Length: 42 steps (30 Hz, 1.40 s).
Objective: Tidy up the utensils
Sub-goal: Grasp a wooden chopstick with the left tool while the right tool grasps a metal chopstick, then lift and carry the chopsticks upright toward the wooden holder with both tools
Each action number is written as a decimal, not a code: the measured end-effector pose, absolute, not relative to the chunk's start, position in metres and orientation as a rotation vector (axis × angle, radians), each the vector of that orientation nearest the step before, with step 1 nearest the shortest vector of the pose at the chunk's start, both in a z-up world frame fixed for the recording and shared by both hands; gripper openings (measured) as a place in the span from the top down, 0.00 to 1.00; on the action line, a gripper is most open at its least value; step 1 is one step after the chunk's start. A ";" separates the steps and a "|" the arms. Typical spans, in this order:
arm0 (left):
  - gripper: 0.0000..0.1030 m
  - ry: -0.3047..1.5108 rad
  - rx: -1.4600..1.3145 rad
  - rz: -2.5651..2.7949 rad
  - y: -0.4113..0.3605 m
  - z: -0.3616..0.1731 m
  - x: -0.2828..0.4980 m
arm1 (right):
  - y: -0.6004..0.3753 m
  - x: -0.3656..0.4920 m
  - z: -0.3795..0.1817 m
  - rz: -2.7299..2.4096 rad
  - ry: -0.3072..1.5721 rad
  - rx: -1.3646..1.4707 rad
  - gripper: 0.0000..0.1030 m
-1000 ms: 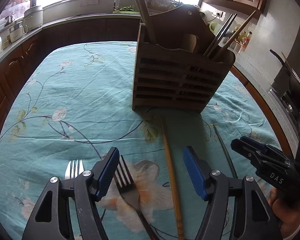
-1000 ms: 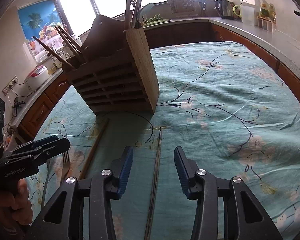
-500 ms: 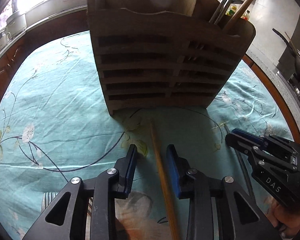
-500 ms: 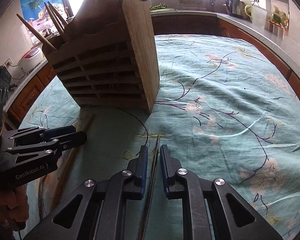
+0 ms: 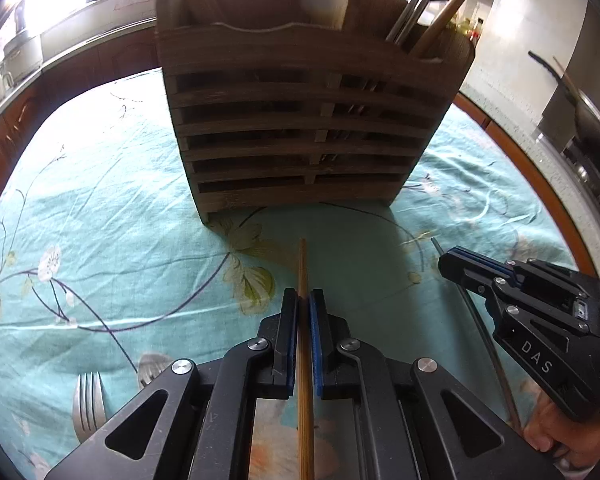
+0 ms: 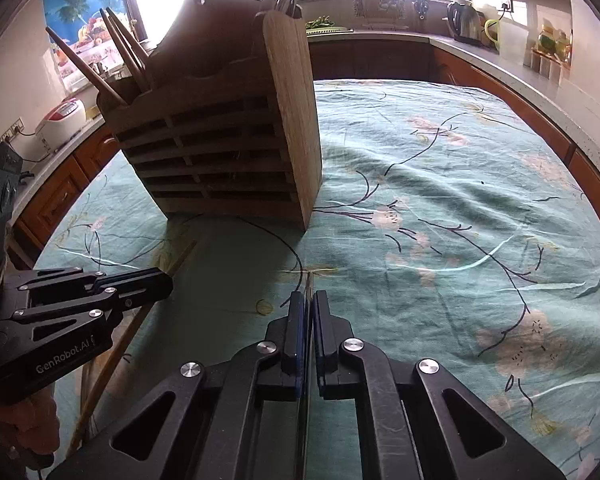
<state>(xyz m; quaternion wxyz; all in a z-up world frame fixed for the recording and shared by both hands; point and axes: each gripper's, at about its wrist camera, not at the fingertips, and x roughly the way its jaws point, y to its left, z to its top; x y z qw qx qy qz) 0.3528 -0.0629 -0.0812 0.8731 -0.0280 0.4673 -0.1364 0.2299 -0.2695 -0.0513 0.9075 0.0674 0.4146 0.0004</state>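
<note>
A slatted wooden utensil holder (image 5: 300, 128) stands on the teal floral tablecloth (image 5: 100, 208), with chopsticks and other utensils upright in it; it also shows in the right wrist view (image 6: 228, 152). My left gripper (image 5: 303, 300) is shut on a wooden chopstick (image 5: 303, 264) that lies pointing at the holder. My right gripper (image 6: 308, 300) is shut on a thin dark metal chopstick (image 6: 308, 280), also seen in the left wrist view (image 5: 496, 364). Each gripper shows in the other's view, the right one (image 5: 456, 260) and the left one (image 6: 156, 280).
A silver fork (image 5: 87, 404) lies on the cloth at the lower left. Kitchen counters with appliances ring the table, a kettle (image 6: 466, 22) at the back right and a rice cooker (image 6: 60, 120) on the left counter.
Both grippers moved forward toward the holder and closed from wide open onto their chopsticks. The dark fork under the left gripper has left the view.
</note>
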 end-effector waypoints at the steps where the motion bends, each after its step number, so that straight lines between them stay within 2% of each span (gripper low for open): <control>1: 0.96 0.973 -0.078 -0.295 -0.061 -0.079 0.350 | -0.270 0.227 -0.048 0.002 0.844 0.145 0.96; 24: 0.96 0.691 -0.282 -0.376 0.005 0.014 0.229 | -0.275 0.152 0.068 0.031 0.536 0.241 0.96; 32: 0.96 0.628 -0.282 -0.379 0.020 0.035 0.197 | -0.271 0.143 0.084 0.033 0.491 0.246 0.96; 42: 0.96 0.587 -0.280 -0.378 0.031 0.051 0.193 | -0.269 0.142 0.100 0.044 0.449 0.247 0.96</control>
